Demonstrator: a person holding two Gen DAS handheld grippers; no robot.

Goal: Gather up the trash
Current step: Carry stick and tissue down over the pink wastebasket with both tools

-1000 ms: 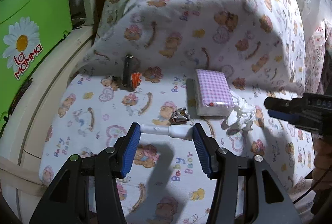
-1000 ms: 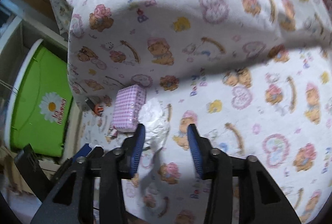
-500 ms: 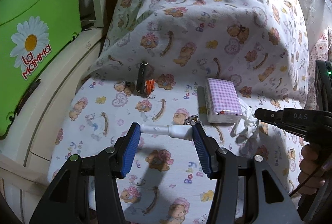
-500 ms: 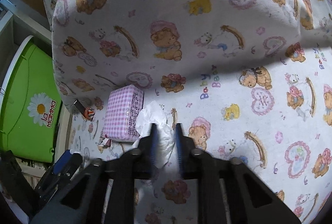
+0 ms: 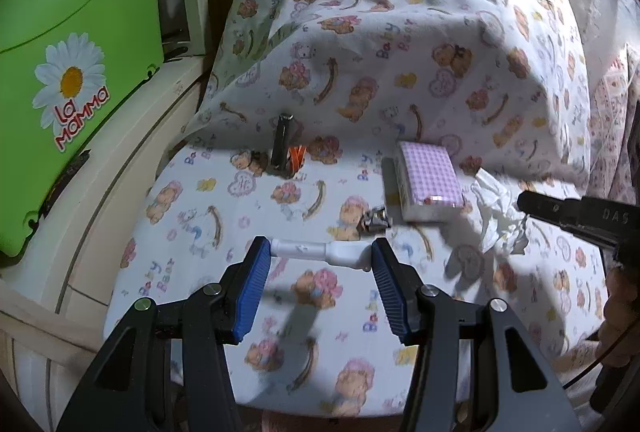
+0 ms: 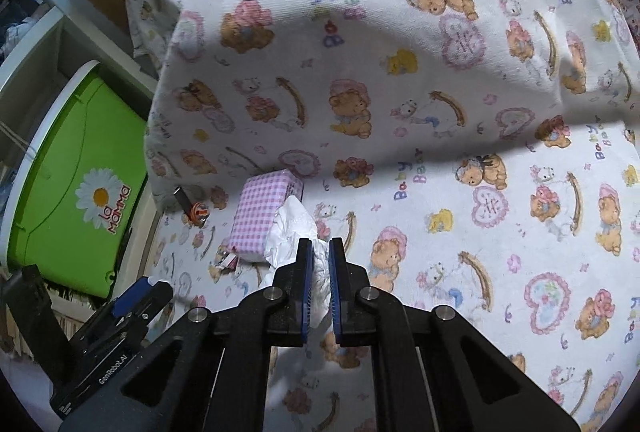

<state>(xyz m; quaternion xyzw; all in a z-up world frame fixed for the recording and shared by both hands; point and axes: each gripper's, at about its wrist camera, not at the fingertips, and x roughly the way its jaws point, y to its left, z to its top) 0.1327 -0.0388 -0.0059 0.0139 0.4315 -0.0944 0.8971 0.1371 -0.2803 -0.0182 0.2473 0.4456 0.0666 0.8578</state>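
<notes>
Right wrist view shows your right tool [image 6: 318, 252] squeezed tight on the crumpled white tissue [image 6: 290, 232]. Its blue ribbed pads [image 6: 306, 272] have just closed, with the soft, wrinkly paper pinched between them. The tissue touches the end of a pack with pink and white checks [image 6: 262, 220], a flat block shape in shiny wrap.

Your left tool [image 5: 318, 260] holds a smooth white plastic tube [image 5: 320, 252] sideways, one blue pad at each end. It hangs just above the bed.

Everything lies on a soft cotton sheet [image 5: 360, 72] printed with teddy bears, hearts and the words "Baby Bear". The sheet bulges up into a big rounded hump behind the things.

Near the pack sits a small crinkly shiny wrapper [image 5: 374, 222]. Farther back, by the hump, stands a thin dark stick-shaped thing [image 5: 282, 144] with something small and orange [image 5: 297, 156] beside it. You cannot tell what those two are.

At the left side is a bright green hard plastic bin [image 5: 80, 52] with a white daisy sticker.
</notes>
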